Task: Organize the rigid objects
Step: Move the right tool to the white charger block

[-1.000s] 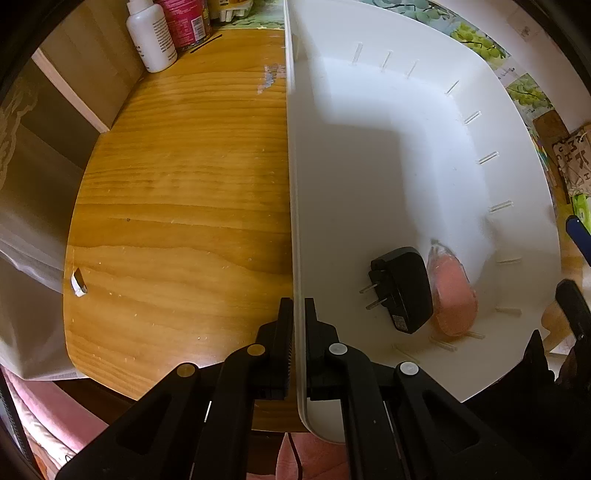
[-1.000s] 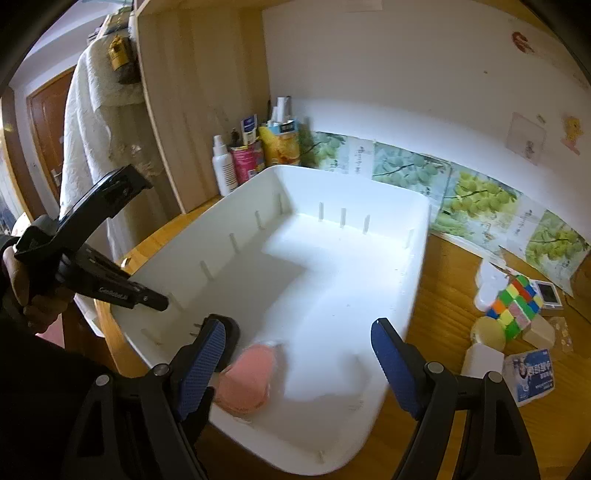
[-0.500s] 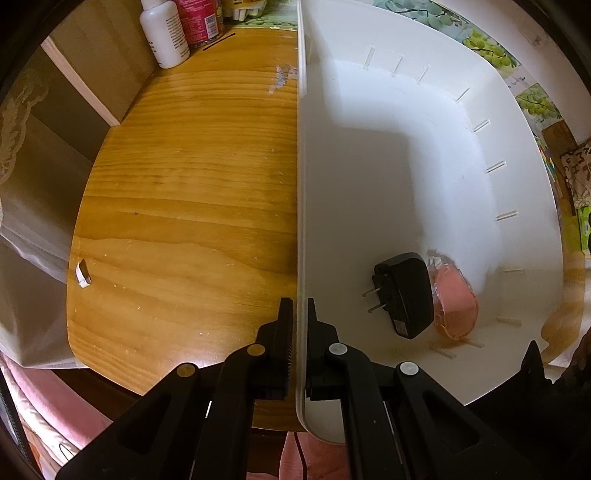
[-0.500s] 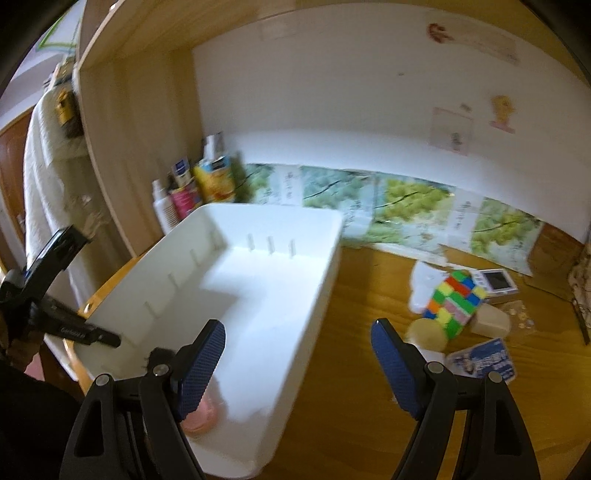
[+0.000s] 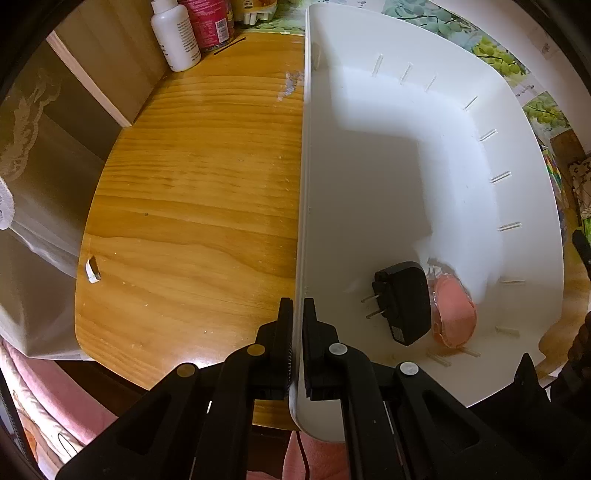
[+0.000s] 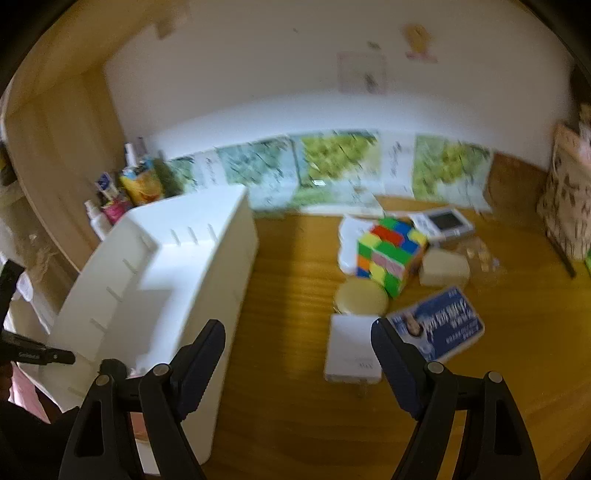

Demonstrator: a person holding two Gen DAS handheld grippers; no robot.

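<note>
- The left gripper (image 5: 297, 328) points down at the wooden table (image 5: 192, 206), its jaws pinched tight on the near wall of the white bin (image 5: 369, 184), one finger outside the wall and one inside.
- Inside the bin, just right of the clamped jaws, a black plug adapter (image 5: 404, 301) lies flat with its prongs toward the jaws; a pink round object (image 5: 452, 312) touches its far side.
- The right gripper (image 6: 298, 354) has its blue-padded jaws spread wide with nothing between them but bare table.
- Beyond its right finger sit a white flat box (image 6: 351, 347), a blue printed packet (image 6: 439, 325), a round yellowish lid (image 6: 362, 299), a multicoloured cube (image 6: 389, 254) and a pale block (image 6: 445, 267), clustered close together.
- The bin lies behind its left finger; this view is motion-blurred.
- Bottles (image 5: 177, 35) stand far ahead of the left jaws, by the wall.
</note>
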